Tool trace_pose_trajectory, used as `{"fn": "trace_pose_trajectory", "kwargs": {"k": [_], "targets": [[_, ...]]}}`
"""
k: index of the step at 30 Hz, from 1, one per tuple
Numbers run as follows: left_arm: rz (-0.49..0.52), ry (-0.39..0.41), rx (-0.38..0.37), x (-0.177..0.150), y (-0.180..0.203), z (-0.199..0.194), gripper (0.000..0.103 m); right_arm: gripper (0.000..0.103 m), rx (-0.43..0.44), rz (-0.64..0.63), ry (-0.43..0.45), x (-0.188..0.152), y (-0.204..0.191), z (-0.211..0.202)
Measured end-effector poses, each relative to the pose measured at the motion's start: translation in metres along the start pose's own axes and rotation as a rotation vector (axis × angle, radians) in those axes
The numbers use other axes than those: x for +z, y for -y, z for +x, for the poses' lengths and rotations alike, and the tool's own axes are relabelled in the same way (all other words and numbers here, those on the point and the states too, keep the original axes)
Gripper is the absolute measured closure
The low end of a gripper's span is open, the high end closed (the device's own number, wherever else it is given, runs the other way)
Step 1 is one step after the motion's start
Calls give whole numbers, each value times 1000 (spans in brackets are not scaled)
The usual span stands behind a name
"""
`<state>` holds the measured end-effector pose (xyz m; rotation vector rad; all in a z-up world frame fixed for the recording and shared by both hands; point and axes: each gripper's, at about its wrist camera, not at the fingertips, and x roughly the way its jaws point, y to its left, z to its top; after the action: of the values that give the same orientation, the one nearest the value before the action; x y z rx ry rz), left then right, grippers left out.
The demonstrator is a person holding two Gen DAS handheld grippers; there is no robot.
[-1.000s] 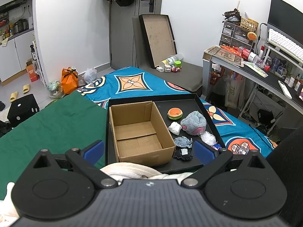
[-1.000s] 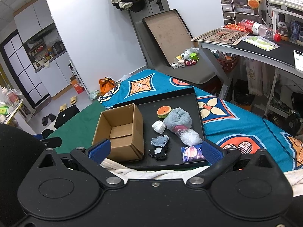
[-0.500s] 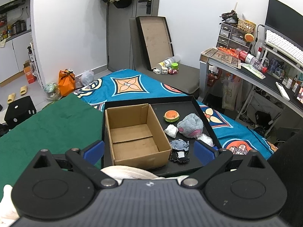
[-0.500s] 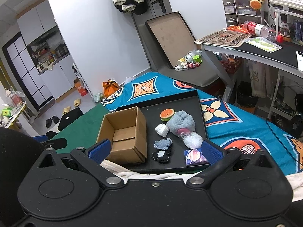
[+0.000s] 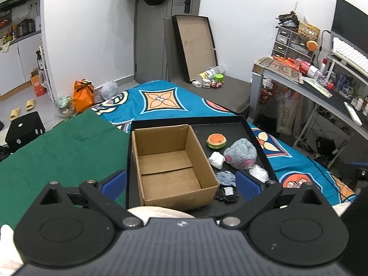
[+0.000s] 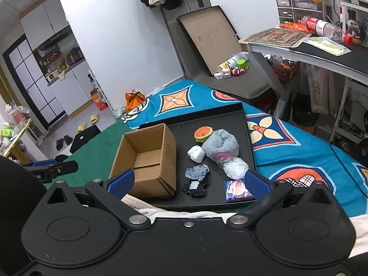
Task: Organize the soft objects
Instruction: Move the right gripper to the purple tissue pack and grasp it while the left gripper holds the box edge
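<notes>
An open, empty cardboard box (image 5: 170, 165) (image 6: 145, 161) stands in the left half of a black tray (image 5: 220, 124) (image 6: 232, 119) on the bed. Right of it lie soft things: a burger toy (image 5: 216, 140) (image 6: 202, 133), a grey-blue plush (image 5: 241, 153) (image 6: 222, 144), a white wad (image 5: 216, 159) (image 6: 196, 153), a clear bag (image 5: 258, 173) (image 6: 235, 167), a blue-grey patch (image 5: 225, 177) (image 6: 197, 172), a black patch (image 5: 227, 193) (image 6: 194, 187) and a small packet (image 6: 238, 191). My left gripper (image 5: 180, 184) and right gripper (image 6: 188, 180) hang open and empty above the tray's near edge.
A green cloth (image 5: 57, 151) covers the bed left of the tray; a blue patterned cover (image 5: 161, 101) lies beyond. A desk (image 5: 310, 85) stands at the right. A white cloth (image 6: 174, 211) lies under the tray's near edge.
Both grippers have moved forward and slightly up toward the tray, so the box and soft things appear larger. Nothing was grasped.
</notes>
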<state>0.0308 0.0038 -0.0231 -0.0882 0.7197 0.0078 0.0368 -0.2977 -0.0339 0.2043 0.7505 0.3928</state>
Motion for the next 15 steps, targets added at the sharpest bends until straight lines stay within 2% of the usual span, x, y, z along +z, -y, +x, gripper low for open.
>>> {"fn": "trace_pose_trajectory", "kwargs": {"k": [15], "targets": [[-32,-54,30,2,-19,52,3,0,-56,10,-52,3,32,41]]}}
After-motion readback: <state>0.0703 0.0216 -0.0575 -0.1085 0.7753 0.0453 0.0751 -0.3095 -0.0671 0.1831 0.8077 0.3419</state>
